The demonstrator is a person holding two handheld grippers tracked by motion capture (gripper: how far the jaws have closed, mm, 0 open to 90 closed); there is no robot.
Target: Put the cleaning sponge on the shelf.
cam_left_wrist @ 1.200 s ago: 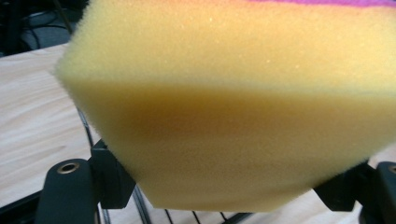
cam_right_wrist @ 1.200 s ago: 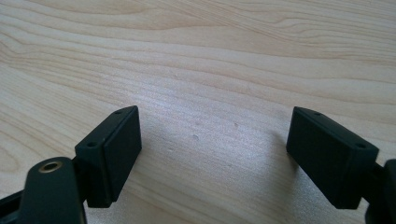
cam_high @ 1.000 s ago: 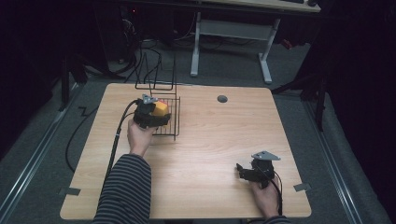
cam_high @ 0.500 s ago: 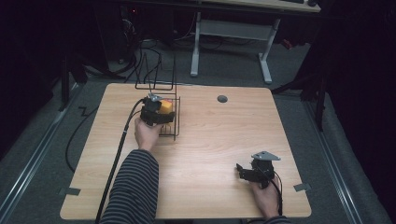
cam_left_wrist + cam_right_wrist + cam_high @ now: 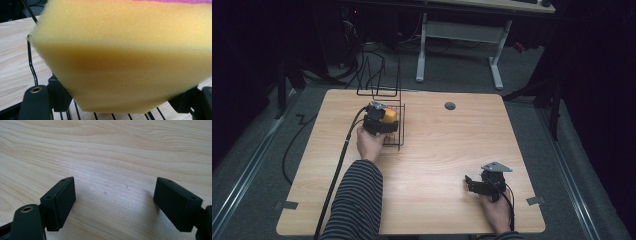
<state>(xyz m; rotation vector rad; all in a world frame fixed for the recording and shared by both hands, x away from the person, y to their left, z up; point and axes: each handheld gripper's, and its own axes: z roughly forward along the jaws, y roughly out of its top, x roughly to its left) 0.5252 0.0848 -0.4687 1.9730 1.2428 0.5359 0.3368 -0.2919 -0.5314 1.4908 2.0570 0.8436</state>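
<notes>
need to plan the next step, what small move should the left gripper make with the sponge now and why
Probably lower a little and then open: the left gripper is shut on the yellow sponge, which hangs just above the bars of the black wire rack and is not yet resting on them.

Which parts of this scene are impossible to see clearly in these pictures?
- Wire rack floor, high view: hidden under the left hand-held gripper and sponge.
- Sponge's top, left gripper view: cut off by the upper edge.
- Right hand-held gripper, high view: too small and dark to judge.

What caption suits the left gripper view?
Left tongs clamp a yellow sponge above a black wire rack.
</notes>
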